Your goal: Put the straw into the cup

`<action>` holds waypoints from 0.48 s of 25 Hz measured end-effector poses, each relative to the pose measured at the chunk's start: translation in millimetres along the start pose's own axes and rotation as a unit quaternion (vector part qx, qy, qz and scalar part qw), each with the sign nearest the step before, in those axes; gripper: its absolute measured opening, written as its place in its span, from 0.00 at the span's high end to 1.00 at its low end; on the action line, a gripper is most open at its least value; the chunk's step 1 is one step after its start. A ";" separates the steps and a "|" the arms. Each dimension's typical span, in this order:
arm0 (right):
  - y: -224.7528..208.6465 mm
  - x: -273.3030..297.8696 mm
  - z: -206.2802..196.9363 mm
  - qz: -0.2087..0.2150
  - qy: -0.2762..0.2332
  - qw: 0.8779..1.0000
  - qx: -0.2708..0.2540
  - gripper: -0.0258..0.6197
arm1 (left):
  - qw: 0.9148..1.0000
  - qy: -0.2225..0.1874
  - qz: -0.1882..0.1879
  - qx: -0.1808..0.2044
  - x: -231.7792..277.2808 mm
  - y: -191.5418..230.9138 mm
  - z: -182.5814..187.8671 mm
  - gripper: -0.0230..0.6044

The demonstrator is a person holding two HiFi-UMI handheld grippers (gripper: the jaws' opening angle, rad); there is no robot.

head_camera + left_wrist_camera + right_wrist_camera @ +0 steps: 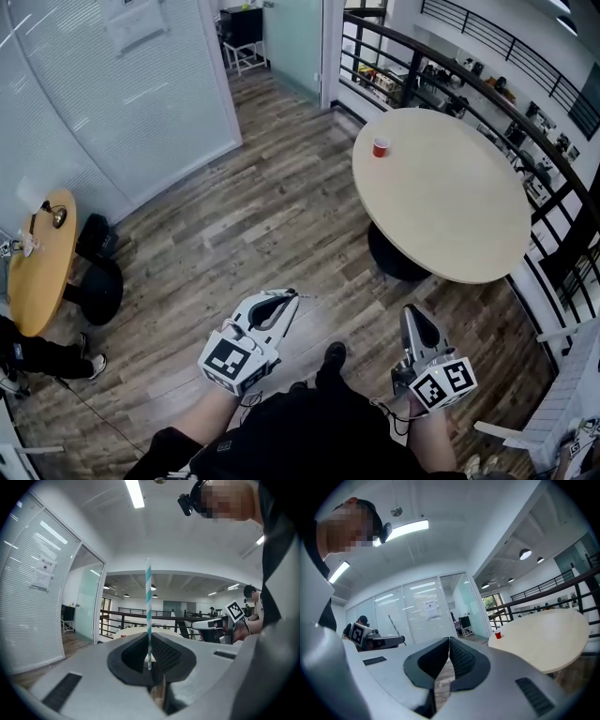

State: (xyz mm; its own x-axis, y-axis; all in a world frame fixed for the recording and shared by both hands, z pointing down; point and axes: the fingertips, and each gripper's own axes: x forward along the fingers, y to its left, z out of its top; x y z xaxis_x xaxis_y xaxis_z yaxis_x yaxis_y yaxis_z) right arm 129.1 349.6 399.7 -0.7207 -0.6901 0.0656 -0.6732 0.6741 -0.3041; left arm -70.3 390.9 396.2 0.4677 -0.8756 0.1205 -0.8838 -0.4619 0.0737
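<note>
A small red cup stands near the far left edge of a round beige table, well ahead of me; in the right gripper view the cup sits on that table. My left gripper is held low over the wooden floor, shut on a teal-and-white striped straw that stands upright between its jaws. From the right gripper view the straw shows above the left gripper. My right gripper is alongside, its jaws shut with nothing between them.
A black railing curves behind the beige table. Glass partition walls stand at the left. A small yellow round table with a black base sits at the far left. My legs and a shoe are below the grippers.
</note>
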 end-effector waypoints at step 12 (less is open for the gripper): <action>-86.8 64.4 22.6 0.014 0.009 1.000 -0.010 0.93 | 1.000 -0.012 0.011 -0.011 107.3 30.9 22.6 0.92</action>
State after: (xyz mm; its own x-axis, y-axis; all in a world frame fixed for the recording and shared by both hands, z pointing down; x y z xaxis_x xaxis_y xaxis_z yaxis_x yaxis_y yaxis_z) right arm 144.8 240.8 408.9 -0.7419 -0.6664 0.0747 -0.6560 0.6982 -0.2865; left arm -47.6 279.5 389.0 0.4479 -0.8885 0.0994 -0.8933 -0.4400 0.0924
